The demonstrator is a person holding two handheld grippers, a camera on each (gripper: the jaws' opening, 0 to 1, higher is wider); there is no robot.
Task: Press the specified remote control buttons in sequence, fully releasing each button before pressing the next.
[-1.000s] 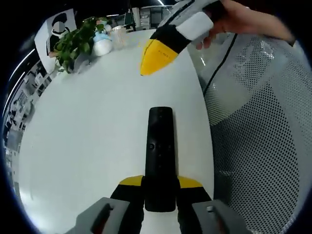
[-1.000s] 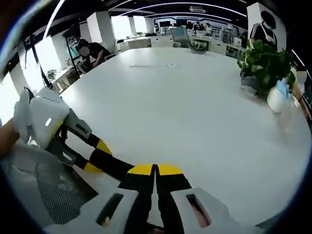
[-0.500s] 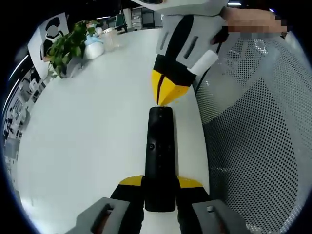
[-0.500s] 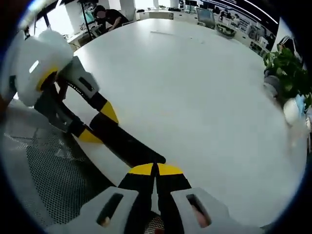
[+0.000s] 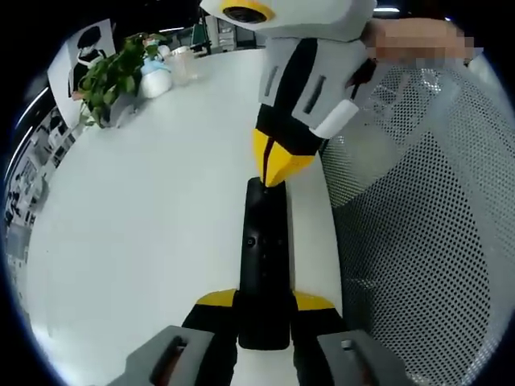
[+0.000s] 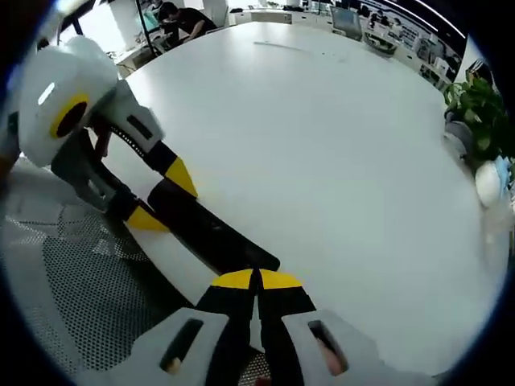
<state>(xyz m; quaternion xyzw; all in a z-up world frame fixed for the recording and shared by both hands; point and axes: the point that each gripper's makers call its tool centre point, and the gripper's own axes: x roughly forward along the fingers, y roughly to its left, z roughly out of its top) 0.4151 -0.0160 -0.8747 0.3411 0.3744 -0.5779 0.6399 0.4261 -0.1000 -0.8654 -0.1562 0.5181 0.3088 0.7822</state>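
Remote control [image 5: 265, 257] sits pinched at its near end between the yellow-tipped jaws of the left tongs [image 5: 265, 301], its long black body stretching away from them over the white worktop [image 5: 145, 201], close to the worktop's edge. In the left gripper view the right tongs [image 5: 272, 167] come in from above, jaws pressed together into one yellow point, and that point is right on the far end of the remote; whether it is actually pushing a button there is too fine to tell. A couple of small buttons show midway along the remote's face, untouched. Over in the right gripper view, the right tongs [image 6: 257, 279] show the same pressed-together jaws with only a thin dark seam between them, their tip meeting the end of the remote control [image 6: 211, 233], which runs off up and to the left into the left tongs [image 6: 157, 197]. A mesh chair back [image 5: 418, 225] fills the side beyond the worktop's edge. At the far side of the worktop stands a leafy potted plant [image 5: 109, 76] with a pale blue-and-white bottle [image 5: 154, 74] just beside it, both well apart from the remote.
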